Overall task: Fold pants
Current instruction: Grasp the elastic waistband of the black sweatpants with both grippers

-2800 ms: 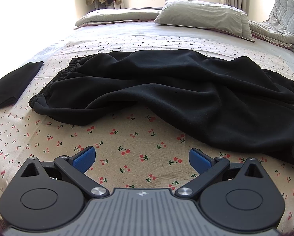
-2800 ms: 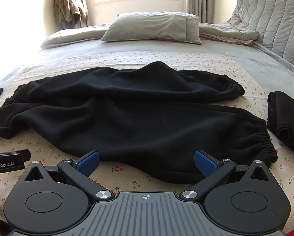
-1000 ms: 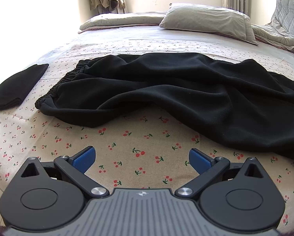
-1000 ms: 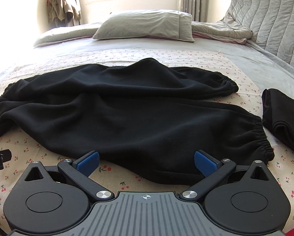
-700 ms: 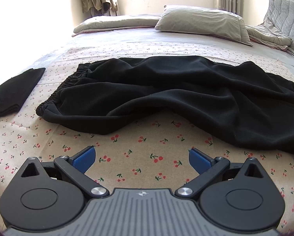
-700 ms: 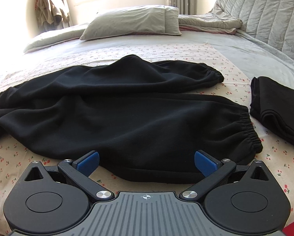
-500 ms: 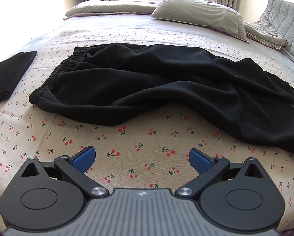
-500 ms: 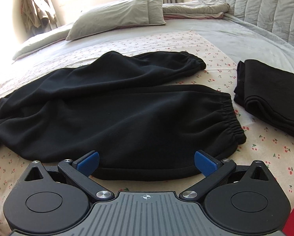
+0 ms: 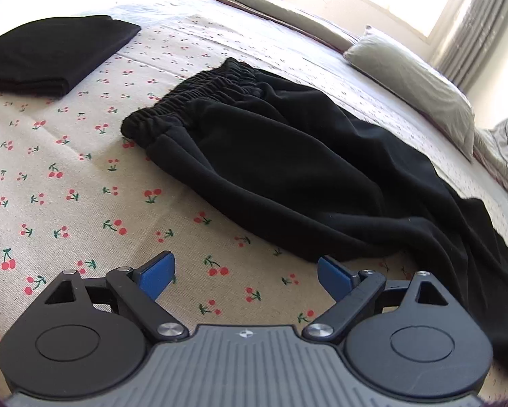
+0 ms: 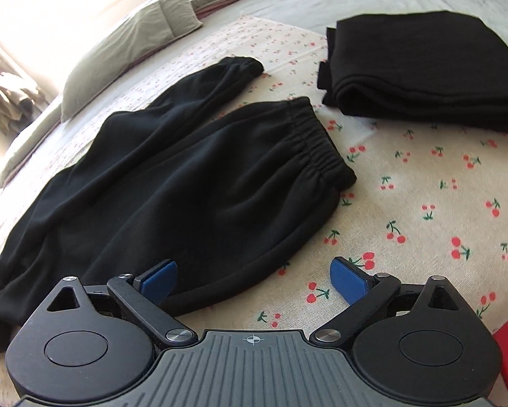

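While the black pants [image 9: 287,156] are lying spread out on the cherry-print bed [image 9: 67,176], the left hand-held gripper [image 9: 245,273] is closing from wide with only bedsheet between its jaws, the waistband at 11 o'clock. The right hand-held gripper [image 10: 254,279] is closing too, with the pant leg's edge between its jaws, untouched by the pads.

The pants [image 9: 287,156] look like thick matt fleece. Bedsheet [image 9: 67,176] is smooth printed cotton, and the left gripper [image 9: 245,273] is matt plastic.
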Tool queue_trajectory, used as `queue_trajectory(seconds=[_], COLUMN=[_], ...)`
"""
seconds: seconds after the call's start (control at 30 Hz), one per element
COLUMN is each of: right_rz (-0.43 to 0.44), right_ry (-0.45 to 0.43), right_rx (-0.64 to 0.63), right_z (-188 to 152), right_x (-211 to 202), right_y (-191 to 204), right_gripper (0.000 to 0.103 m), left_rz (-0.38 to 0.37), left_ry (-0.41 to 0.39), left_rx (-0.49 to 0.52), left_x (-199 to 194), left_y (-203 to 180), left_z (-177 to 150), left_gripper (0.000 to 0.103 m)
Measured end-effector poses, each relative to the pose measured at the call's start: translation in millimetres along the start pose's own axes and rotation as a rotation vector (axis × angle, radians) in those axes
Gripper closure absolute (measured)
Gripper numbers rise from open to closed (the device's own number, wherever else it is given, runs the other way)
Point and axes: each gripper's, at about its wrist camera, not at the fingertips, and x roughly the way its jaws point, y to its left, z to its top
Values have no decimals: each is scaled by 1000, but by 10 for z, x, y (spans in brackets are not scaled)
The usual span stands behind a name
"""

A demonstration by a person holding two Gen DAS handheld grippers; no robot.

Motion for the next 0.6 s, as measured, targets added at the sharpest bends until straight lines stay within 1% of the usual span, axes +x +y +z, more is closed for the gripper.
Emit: queue_trajectory(seconds=[0.03,0.07,0.1,0.13,0.2,0.23,0.27,0.3,0.33,0.37,0.4,0.43,0.47,0.5,0.6], right_rz=[1,7,14,18,18,18,19,23,23,21,15,8,3,-3,-10], right_ry=[-22,-40,-51,-64,-92,-103,-112,-124,-133,-146,-156,-165,-174,-185,-223], right_rx=[10,22,34,51,77,91,106,123,134,146,149,147,146,142,129], right_z=[-6,-4,-6,-5,-3,6,17,32,48,68,84,100,117,130,193], right_x=[-1,6,13,24,40,52,64,86,107,132,146,149,138,103,-62], right_y=[-8,-20,-31,-51,-77,-87,-96,-107,-114,-125,-130,-137,-146,-158,-197], right_gripper=[9,13,18,21,33,36,43,47,55,67,80,86,94,97,98], left_rz=[-4,-13,-31,-49,-60,-64,-67,-68,-66,-61,-57,-53,-49,-45,-15], left_ry=[-26,-41,-51,-63,-81,-90,-97,-104,-110,-121,-126,-128,-139,-151,-196], left_rx=[-38,-81,-119,-151,-208,-236,-266,-293,-313,-329,-335,-336,-339,-339,-318], left_x=[-7,-9,0,14,79,118,155,191,215,237,248,249,232,193,28], left_y=[62,120,167,208,290,320,344,372,388,410,416,417,426,428,451], left_z=[17,39,63,85,142,166,182,202,217,228,240,250,255,255,287], left_gripper=[10,12,16,19,29,31,39,49,54,72,95,99,99,99,99])
